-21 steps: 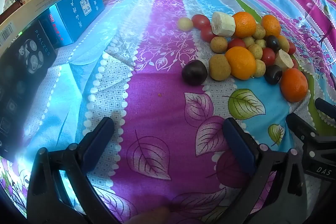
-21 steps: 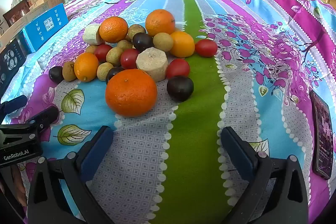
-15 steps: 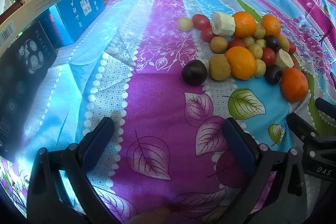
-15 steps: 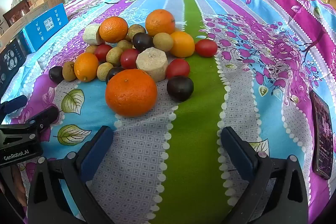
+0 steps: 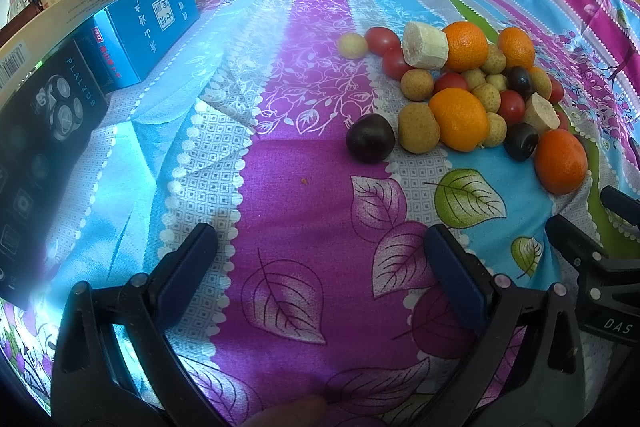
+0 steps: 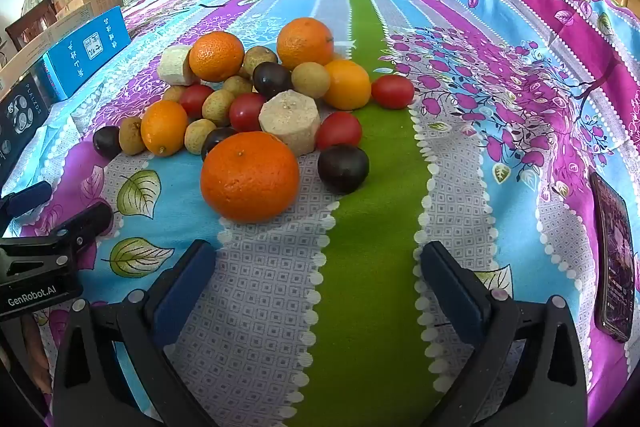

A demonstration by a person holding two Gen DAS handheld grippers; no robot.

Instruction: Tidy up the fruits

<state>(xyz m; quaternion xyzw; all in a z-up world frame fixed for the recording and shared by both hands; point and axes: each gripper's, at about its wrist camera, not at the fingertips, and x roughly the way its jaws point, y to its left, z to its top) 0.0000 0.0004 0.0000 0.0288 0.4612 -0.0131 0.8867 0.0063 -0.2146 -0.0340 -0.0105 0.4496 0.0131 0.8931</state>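
A pile of mixed fruit lies on the flowered cloth: oranges, red tomatoes, tan longans, dark plums and pale cut chunks. In the right wrist view a large orange (image 6: 250,175) sits closest, with a dark plum (image 6: 343,169) to its right and a pale chunk (image 6: 290,125) behind. My right gripper (image 6: 318,281) is open and empty, just short of that orange. In the left wrist view the pile is at upper right, led by a dark plum (image 5: 370,137) and a longan (image 5: 418,127). My left gripper (image 5: 320,263) is open over bare cloth.
A blue box (image 5: 148,27) and a black shaver box (image 5: 44,131) stand along the left. A phone (image 6: 614,255) lies on the cloth at the right. Each gripper shows in the other's view: the right gripper (image 5: 600,259), the left gripper (image 6: 60,223). Clothes are heaped at the far end.
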